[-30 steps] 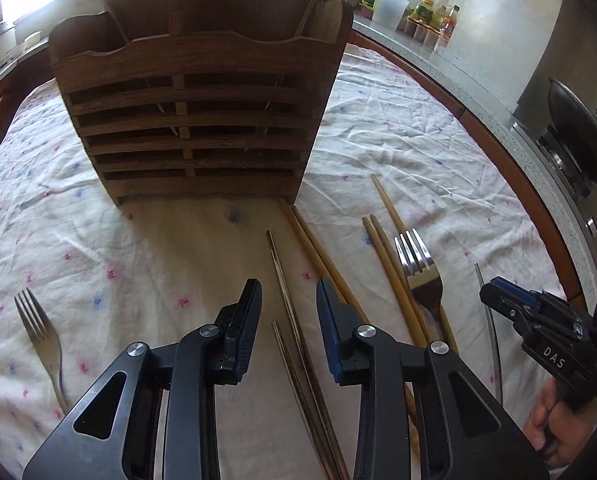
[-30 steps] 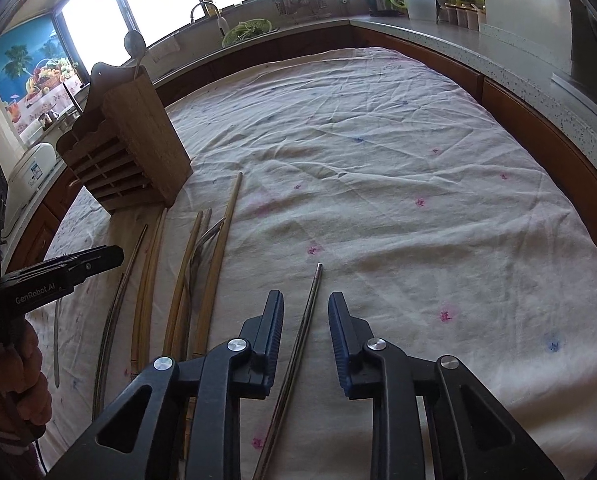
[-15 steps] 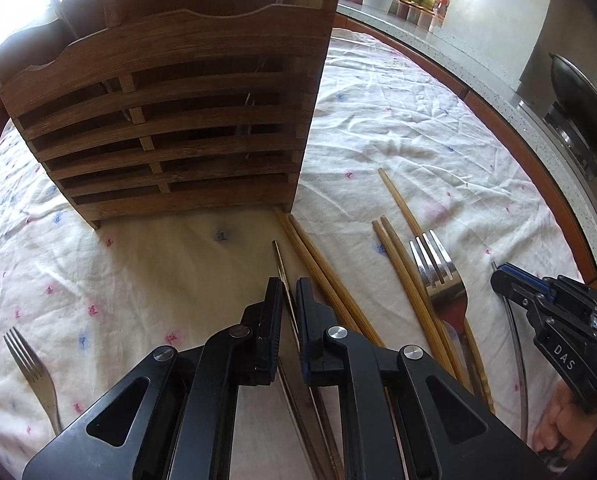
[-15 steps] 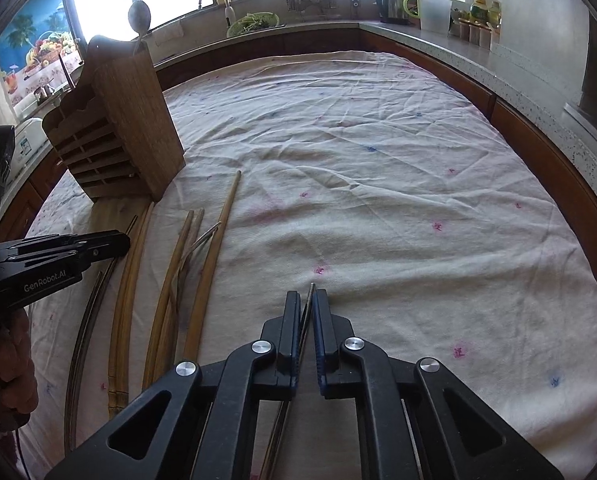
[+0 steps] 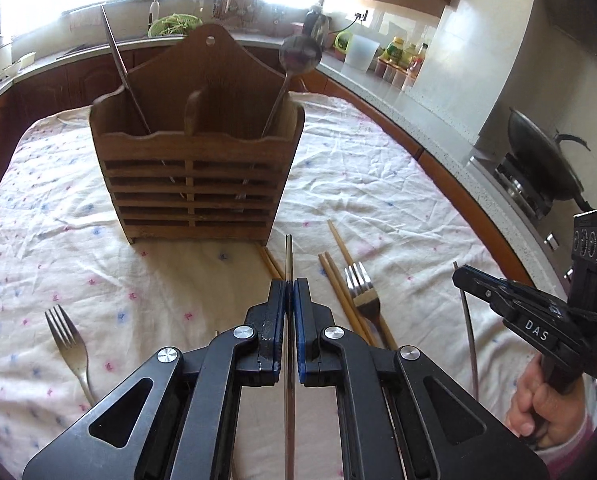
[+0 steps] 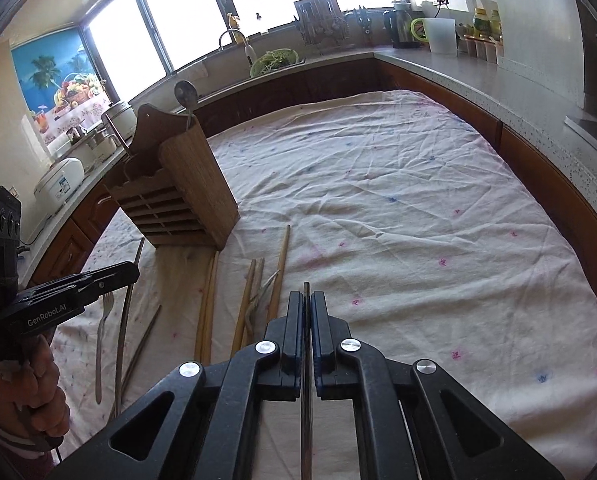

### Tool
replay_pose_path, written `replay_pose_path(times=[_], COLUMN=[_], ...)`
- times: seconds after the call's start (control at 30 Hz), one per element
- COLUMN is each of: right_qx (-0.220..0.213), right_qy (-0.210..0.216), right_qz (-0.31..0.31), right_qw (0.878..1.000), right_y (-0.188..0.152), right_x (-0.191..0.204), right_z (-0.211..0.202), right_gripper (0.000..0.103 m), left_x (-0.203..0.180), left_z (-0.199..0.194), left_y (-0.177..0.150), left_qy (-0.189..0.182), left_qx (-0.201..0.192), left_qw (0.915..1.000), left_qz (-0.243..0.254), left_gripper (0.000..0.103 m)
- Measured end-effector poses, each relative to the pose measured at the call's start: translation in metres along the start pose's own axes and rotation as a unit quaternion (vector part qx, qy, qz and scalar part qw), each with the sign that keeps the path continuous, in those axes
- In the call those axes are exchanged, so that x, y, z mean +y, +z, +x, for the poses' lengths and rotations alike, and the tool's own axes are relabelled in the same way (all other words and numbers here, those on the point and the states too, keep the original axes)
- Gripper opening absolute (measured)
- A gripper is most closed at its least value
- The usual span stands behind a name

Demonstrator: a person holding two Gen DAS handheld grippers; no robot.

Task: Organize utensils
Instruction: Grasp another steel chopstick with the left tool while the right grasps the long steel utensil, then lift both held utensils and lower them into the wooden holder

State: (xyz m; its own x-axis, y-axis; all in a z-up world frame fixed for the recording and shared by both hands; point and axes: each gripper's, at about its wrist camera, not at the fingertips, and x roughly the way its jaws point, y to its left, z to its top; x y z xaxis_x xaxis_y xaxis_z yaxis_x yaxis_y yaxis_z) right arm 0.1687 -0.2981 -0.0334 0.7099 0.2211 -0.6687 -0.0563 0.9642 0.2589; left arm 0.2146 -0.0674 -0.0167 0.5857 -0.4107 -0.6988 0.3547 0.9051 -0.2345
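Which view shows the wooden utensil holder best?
Left wrist: the wooden utensil holder faces the camera, slatted front, both compartments, ladle and a metal chopstick inside. Right wrist catches it smaller, at an angle at the left, mostly its side panel.

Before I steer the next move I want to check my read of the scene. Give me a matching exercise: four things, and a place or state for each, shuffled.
Things:
1. ladle
2. fork by the right gripper
3. other fork
4. left gripper

Places or states:
A. fingers shut on a metal chopstick
B. alone on bare cloth
C. upright in the wooden holder
D. lying among wooden chopsticks

Pairs: 1-C, 2-D, 3-B, 4-A
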Motion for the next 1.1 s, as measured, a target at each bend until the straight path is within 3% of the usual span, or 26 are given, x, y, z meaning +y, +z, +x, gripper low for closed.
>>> replay_pose_path(times=[0.4, 1.1], right_qx=[-0.069, -0.109], right_qy=[0.041, 0.072], right_qz=[-0.020, -0.042], right_qw=[0.997, 0.991], right_y=[0.023, 0.037], right_x=[0.032, 0.057], right_z=[-0.060, -0.094], right_gripper=[0.004, 0.004], left_x=[0.005, 0.011], left_z=[-0.075, -0.122], left_y=[-0.003, -0.008], left_qy=[-0.021, -0.023], left_qx=[-0.076, -0.133], left_qw=[0.9967, 0.9906], left_qz=[-0.018, -0.024], left_gripper=[0.004, 0.004])
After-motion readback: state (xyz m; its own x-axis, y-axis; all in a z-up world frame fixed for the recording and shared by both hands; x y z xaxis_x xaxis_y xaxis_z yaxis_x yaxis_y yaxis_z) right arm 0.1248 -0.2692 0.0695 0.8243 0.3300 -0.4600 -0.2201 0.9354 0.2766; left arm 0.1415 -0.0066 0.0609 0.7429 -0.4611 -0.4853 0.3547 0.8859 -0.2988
